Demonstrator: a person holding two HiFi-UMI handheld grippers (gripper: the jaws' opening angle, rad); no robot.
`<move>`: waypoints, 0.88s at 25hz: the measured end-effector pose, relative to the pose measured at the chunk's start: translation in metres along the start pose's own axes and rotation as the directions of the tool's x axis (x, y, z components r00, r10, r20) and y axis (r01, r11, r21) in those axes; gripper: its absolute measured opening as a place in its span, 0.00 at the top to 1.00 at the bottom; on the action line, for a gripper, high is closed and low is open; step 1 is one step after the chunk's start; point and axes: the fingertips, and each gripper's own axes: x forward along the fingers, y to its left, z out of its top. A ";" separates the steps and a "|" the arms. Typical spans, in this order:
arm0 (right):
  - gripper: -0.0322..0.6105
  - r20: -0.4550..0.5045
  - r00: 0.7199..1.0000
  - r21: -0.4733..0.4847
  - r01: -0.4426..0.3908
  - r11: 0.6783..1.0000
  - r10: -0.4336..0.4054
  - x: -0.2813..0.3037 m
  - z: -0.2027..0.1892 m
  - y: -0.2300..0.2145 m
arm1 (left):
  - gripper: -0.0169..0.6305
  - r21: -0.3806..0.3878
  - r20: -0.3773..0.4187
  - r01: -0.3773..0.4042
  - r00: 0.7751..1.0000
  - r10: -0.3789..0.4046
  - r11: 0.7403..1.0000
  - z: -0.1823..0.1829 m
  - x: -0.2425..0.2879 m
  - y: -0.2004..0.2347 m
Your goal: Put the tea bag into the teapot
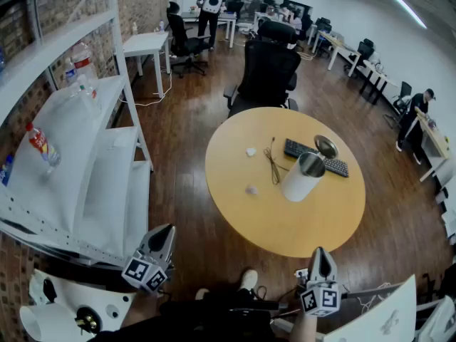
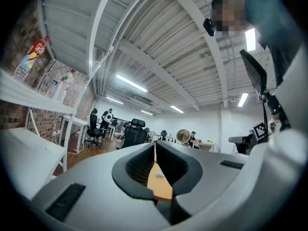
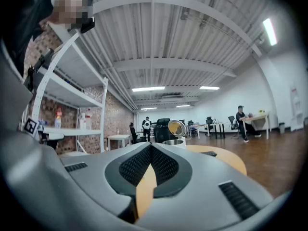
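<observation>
Wood-toned and round, the table (image 1: 285, 226) stands well ahead of the person, with white shelving (image 1: 92, 184) off to its left and a black office chair (image 1: 269, 70) at its far side. On the table's right half stands the teapot (image 1: 299, 182), a white cylinder with its metal lid (image 1: 326, 146) swung open, just in front of a dark keyboard (image 1: 317, 157); a thin dark cable (image 1: 273, 162) lies to its left.

Both tools hang low, short of the table's near edge. The left gripper (image 1: 169, 229) and the right gripper (image 1: 320, 251) each have their jaws pressed together with nothing between them — their own views show the ribbed pads meeting and only the tabletop beyond.

Smallest are two pale scraps on the bare wood left of the teapot, well apart from it: the farther pale item (image 1: 251, 151) and the nearer pale item (image 1: 251, 189). Either could be the tea bag; I cannot tell which.

By my reading the task has not begun — this is the approach. The next move calls for stepping closer, parting one gripper's jaws and lowering them around the tea bag.
</observation>
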 end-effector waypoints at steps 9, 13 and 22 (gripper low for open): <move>0.94 0.026 0.996 -0.017 -0.091 0.996 0.091 0.058 -0.015 -0.066 | 0.96 -0.006 0.046 -0.026 0.999 0.027 1.000 0.009 0.080 -0.027; 0.94 0.074 0.991 -0.018 -0.110 0.994 0.111 0.096 0.002 -0.106 | 0.96 0.014 0.068 -0.029 0.997 0.028 0.999 0.018 0.128 -0.044; 0.94 0.099 0.988 -0.031 -0.114 0.993 0.116 0.131 0.023 -0.170 | 0.96 0.025 0.094 -0.019 0.995 0.016 1.000 0.018 0.207 -0.079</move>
